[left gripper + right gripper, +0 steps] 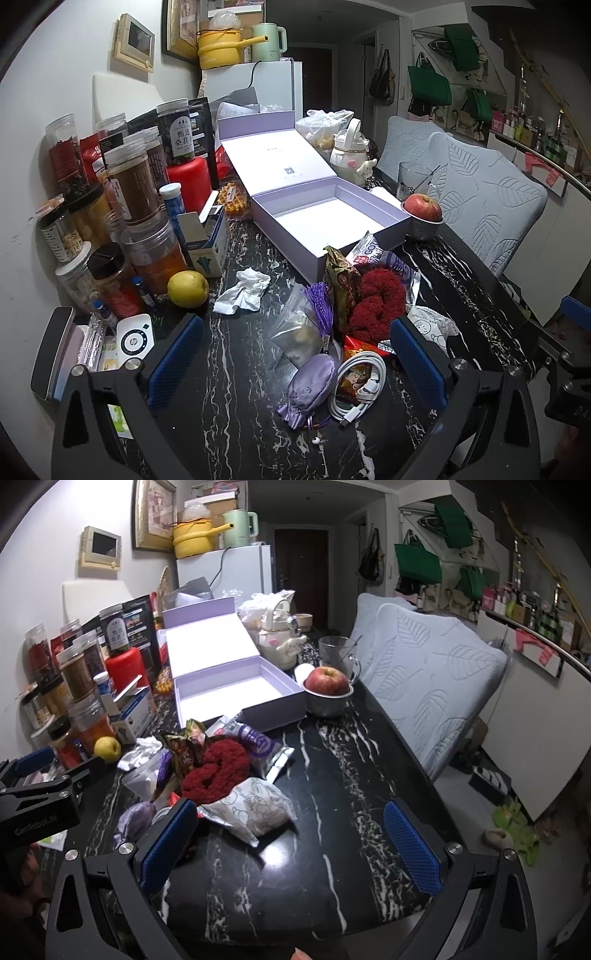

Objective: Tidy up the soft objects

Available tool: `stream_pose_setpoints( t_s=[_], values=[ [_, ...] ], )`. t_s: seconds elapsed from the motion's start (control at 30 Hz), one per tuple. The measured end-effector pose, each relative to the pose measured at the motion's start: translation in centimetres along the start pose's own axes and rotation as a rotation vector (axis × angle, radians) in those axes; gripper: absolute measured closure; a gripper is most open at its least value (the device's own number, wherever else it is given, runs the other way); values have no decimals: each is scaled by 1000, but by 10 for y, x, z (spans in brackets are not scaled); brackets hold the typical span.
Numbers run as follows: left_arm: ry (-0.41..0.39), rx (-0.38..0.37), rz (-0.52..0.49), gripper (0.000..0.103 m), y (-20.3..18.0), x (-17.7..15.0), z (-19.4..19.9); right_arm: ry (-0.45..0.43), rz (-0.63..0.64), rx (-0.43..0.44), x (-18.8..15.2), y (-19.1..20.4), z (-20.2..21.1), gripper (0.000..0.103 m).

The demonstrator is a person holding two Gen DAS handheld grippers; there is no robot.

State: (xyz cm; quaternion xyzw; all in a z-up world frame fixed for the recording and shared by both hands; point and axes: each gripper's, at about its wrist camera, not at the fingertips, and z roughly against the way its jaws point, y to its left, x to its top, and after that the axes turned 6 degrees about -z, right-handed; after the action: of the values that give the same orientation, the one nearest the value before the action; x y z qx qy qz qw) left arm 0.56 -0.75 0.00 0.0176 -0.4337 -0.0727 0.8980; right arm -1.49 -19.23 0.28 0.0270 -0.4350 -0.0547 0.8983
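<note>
Left wrist view: the left gripper point(293, 362) is spread wide and empty, the purple pouch point(310, 380) lying between its 2 fingers, the red fluffy scrunchie point(376, 302) just beyond (near the open lavender box point(373, 236)).

Right wrist view: the right gripper point(291, 843) is spread, empty; the scrunchie point(214, 771) lies far-left of it.

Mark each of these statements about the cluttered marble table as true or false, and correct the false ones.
1. The lavender box lies open with nothing inside. True.
2. The red apple lies directly on the table. False: it sits in a small metal bowl.
3. The left gripper is clamped on the purple pouch. False: its jaws stand wide apart, and the pouch lies on the table between them.
4. The red fuzzy scrunchie lies in the pile of packets in front of the box. True.
5. The right gripper holds the white cable. False: it is open and holds nothing.
</note>
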Motion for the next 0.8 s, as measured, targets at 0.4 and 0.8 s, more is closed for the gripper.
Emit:
stream_pose_setpoints(
  t_s=[0.4, 0.8],
  values=[
    [1, -8, -3, 0, -3, -1, -2, 1, -7, -4, 0, -2, 1, 0],
    [0, -16, -5, 0, -5, 1, 1, 0, -12, -7, 0, -3, 2, 0]
  ],
)
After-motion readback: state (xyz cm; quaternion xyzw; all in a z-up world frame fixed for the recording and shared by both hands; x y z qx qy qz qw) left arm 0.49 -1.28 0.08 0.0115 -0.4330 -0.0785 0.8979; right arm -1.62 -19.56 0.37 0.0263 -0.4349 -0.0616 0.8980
